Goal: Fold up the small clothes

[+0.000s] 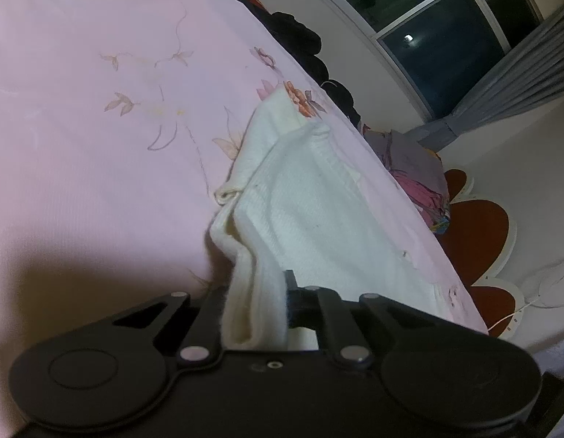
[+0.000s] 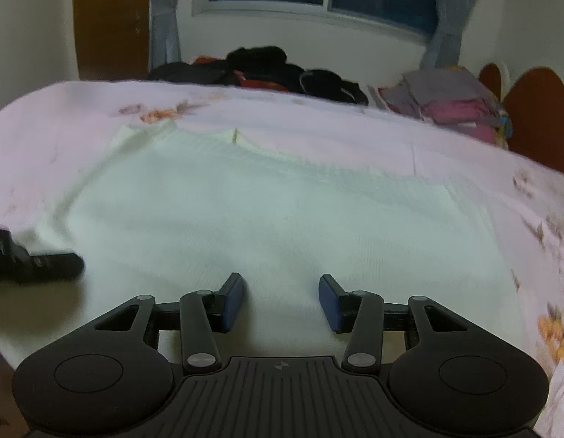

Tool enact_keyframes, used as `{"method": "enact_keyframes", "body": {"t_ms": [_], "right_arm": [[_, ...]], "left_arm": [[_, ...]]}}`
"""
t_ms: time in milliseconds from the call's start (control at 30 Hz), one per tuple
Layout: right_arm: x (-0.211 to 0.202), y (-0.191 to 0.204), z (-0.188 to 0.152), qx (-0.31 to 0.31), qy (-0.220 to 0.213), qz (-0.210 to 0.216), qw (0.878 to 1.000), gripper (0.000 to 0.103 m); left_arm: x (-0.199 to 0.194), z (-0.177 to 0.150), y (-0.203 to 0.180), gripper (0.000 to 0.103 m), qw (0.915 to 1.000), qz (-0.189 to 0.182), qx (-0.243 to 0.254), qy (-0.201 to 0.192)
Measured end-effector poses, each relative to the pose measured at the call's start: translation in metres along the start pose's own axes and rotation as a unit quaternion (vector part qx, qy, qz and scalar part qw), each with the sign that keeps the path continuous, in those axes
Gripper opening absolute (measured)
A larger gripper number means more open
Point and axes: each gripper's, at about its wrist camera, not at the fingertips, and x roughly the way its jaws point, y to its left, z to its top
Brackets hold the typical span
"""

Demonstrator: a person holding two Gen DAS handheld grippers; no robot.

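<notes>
A white knitted garment point(image 2: 274, 211) lies spread flat on the pink flowered bed sheet point(image 2: 355, 138). My left gripper point(image 1: 252, 288) is shut on a bunched edge of this garment point(image 1: 311, 211), and the cloth rises in a fold from the bed into its jaws. In the right wrist view that left gripper point(image 2: 44, 262) shows as a dark shape at the garment's left corner. My right gripper point(image 2: 282, 284) stands open just over the garment's near edge, its blue pads point(image 2: 234, 299) well apart and pressing on nothing.
A heap of dark clothes point(image 2: 260, 69) lies at the bed's far edge. A stack of folded grey and pink clothes point(image 2: 449, 102) sits at the far right, next to a red headboard point(image 2: 537, 109). Bare sheet point(image 1: 81, 109) stretches left of the garment.
</notes>
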Motion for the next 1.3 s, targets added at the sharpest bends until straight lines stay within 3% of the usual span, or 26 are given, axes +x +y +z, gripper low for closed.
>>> {"method": "enact_keyframes", "body": {"t_ms": [200, 367, 567, 700, 867, 933, 967, 1067, 1133, 1167, 1200, 1300], "right_arm": [[0.001, -0.006, 0.010, 0.014, 0.014, 0.021, 1.000, 0.046], [-0.021, -0.034, 0.011, 0.077, -0.017, 0.068, 0.995, 0.046], [-0.053, -0.090, 0.007, 0.119, -0.041, 0.078, 0.989, 0.046], [-0.071, -0.143, -0.008, 0.157, -0.043, 0.057, 0.985, 0.047], [-0.087, -0.194, -0.029, 0.198, -0.035, 0.035, 0.979, 0.047], [-0.094, -0.208, -0.036, 0.210, -0.033, 0.037, 0.976, 0.047], [-0.096, -0.213, -0.038, 0.217, -0.034, 0.042, 0.975, 0.047], [-0.101, -0.219, -0.039, 0.233, -0.039, 0.072, 0.969, 0.047], [-0.099, -0.216, -0.034, 0.232, -0.037, 0.097, 0.967, 0.046], [-0.096, -0.209, -0.030, 0.229, -0.036, 0.106, 0.967, 0.046], [-0.093, -0.205, -0.027, 0.225, -0.032, 0.117, 0.967, 0.046], [-0.076, -0.197, -0.015, 0.221, -0.020, 0.130, 0.966, 0.046]], "left_arm": [[-0.020, -0.003, -0.028, 0.007, 0.9980, 0.012, 0.052, -0.032], [-0.030, -0.010, -0.078, 0.007, 0.9886, 0.016, 0.134, -0.068], [-0.016, -0.042, -0.159, 0.007, 0.9662, -0.007, 0.249, -0.068], [0.009, -0.088, -0.207, 0.007, 0.9427, -0.031, 0.330, -0.039], [0.047, -0.147, -0.222, 0.007, 0.9179, -0.010, 0.396, 0.028], [0.051, -0.164, -0.218, 0.008, 0.9113, -0.008, 0.410, 0.040], [0.049, -0.173, -0.217, 0.009, 0.9039, -0.002, 0.426, 0.036], [0.037, -0.187, -0.215, 0.018, 0.8971, -0.011, 0.439, 0.048], [0.028, -0.193, -0.213, 0.031, 0.8869, -0.024, 0.458, 0.060], [0.025, -0.194, -0.213, 0.043, 0.8846, -0.030, 0.460, 0.068], [0.020, -0.192, -0.211, 0.056, 0.8852, -0.036, 0.458, 0.075], [-0.001, -0.181, -0.198, 0.066, 0.8924, -0.038, 0.445, 0.066]]}}
